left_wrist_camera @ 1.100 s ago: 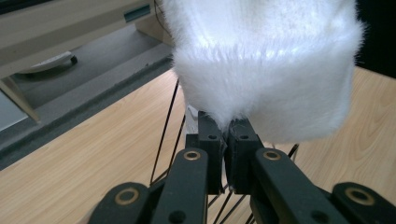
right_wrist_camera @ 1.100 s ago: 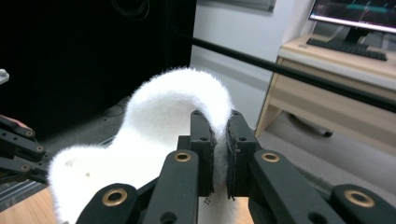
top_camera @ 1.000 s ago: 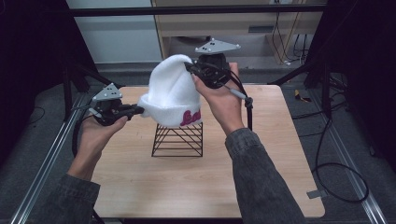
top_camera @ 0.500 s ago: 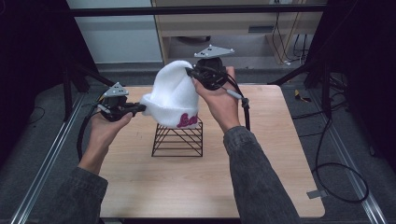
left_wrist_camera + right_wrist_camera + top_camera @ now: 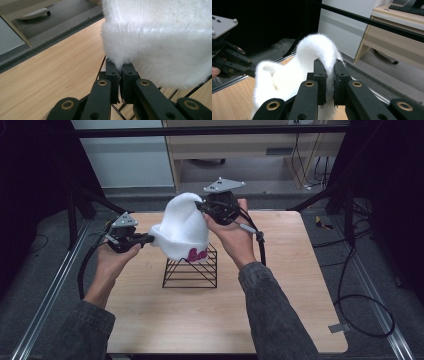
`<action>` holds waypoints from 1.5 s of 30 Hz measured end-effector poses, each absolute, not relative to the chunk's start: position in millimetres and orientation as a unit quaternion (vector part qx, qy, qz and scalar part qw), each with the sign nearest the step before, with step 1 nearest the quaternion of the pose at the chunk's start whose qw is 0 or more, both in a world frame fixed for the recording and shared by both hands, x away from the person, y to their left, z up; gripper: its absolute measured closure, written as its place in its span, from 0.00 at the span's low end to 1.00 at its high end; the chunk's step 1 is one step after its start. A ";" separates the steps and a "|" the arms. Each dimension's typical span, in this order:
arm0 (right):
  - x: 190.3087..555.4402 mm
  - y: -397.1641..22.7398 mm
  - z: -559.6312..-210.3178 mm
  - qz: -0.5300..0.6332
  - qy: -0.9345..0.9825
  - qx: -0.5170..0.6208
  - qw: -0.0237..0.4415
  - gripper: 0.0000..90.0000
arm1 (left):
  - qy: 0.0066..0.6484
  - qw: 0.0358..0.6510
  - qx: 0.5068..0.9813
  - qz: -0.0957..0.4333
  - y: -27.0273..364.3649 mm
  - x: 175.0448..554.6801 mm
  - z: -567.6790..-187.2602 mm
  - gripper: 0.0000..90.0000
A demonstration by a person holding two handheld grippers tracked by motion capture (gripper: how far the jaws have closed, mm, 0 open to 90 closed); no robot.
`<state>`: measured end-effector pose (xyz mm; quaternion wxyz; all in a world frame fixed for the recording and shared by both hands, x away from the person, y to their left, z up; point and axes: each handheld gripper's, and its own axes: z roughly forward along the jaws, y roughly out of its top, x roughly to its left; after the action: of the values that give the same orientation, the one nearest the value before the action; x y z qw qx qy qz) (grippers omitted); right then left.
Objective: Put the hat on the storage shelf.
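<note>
Beanie point(image 5: 182, 232) hangs above wire rack point(image 5: 192, 270), brim nearly touching its top. My left gripper point(image 5: 148, 238) pinches the brim tight, right gripper point(image 5: 200, 206) pinches the crown. Left: lower onto rack, release.

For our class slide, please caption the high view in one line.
Two hand-held tongs, left and right, grip a white hat above a black wire rack on a wooden table.

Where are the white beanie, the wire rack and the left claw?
white beanie point(image 5: 180, 227), high view, middle of its knit body.
wire rack point(image 5: 191, 276), high view, front wires.
left claw point(image 5: 121, 75), left gripper view, between its fingertips, pinching the brim.
</note>
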<state>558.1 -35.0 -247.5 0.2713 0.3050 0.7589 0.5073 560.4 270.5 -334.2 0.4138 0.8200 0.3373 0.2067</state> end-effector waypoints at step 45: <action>528.1 -52.1 -281.9 0.482 0.795 0.273 0.247 0.92 | 0.288 0.401 0.850 0.182 263.9 532.5 -373.4 0.96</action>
<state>528.1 -52.1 -281.9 0.2474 0.2730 0.7949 0.4821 532.5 263.9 -373.4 0.4007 0.8504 0.2884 0.1821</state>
